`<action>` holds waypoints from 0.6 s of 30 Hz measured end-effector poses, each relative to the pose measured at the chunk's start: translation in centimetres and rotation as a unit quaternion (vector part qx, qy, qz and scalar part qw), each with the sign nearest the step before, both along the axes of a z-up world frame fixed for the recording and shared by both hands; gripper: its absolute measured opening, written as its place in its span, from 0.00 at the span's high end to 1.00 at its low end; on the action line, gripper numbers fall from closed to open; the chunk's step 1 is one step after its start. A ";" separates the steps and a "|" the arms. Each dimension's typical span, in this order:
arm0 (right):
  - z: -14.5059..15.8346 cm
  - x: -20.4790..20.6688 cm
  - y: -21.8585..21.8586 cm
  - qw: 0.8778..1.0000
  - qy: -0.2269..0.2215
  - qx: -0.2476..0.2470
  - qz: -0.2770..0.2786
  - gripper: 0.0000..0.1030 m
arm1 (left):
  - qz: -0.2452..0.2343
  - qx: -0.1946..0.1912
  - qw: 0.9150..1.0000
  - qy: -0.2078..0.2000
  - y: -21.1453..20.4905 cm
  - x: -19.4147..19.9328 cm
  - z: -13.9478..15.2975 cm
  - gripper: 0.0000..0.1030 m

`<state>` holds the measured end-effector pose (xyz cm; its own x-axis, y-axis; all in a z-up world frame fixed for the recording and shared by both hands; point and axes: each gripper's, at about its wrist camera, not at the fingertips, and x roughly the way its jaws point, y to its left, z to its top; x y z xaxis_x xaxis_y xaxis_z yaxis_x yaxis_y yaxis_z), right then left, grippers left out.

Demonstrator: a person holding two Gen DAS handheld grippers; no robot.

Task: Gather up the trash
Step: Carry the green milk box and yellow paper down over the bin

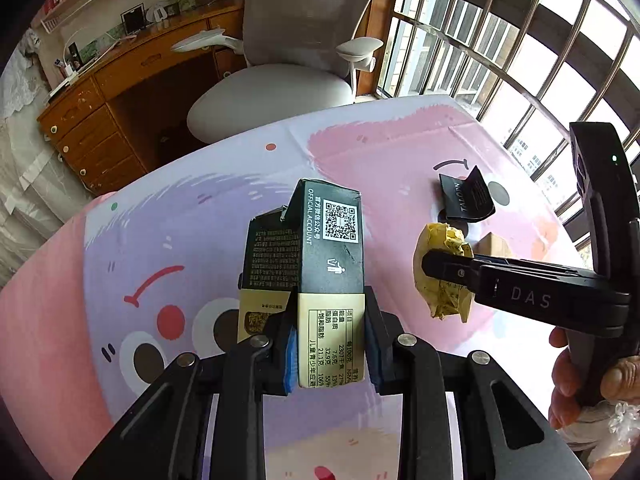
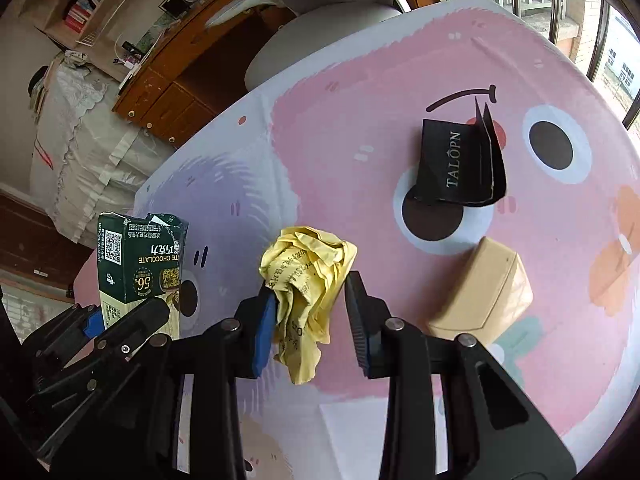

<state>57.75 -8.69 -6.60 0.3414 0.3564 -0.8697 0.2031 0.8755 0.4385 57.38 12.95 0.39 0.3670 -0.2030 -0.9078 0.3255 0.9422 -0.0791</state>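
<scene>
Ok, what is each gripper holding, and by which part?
Left gripper: chocolate box, by its tan end. Right gripper: crumpled yellow paper, around its middle.

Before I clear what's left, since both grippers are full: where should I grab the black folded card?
Take the black folded card by its upstanding flaps at the right edge, coming from above with jaws across them. The rest lies flat on the tablecloth, offering no lip.

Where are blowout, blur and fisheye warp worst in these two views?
Left wrist view: barred window blows out at upper right, its bars bow strongly; print on the dark green chocolate carton in the left gripper stays readable. Right wrist view: tan cardboard box looks soft, crumpled yellow paper is sharp; corners vignette black.
</scene>
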 end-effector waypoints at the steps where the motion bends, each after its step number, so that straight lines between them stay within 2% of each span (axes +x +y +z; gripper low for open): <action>1: 0.6 -1.2 -0.1 1.000 -0.004 0.001 0.006 0.71 | 0.007 -0.010 1.000 0.001 -0.3 -1.7 0.8 0.75; 6: 3.4 -8.4 -1.5 0.999 -0.018 0.011 0.035 0.71 | 0.044 -0.042 0.998 0.010 -1.2 -8.8 3.3 0.75; 13: 6.7 -19.9 -5.1 0.996 -0.024 0.034 0.074 0.72 | 0.081 -0.054 0.995 -0.003 -4.5 -23.1 7.3 0.75; 18: 9.4 -28.0 -8.5 0.993 -0.043 0.041 0.106 0.72 | 0.108 -0.058 0.992 -0.006 -8.3 -32.5 8.1 0.75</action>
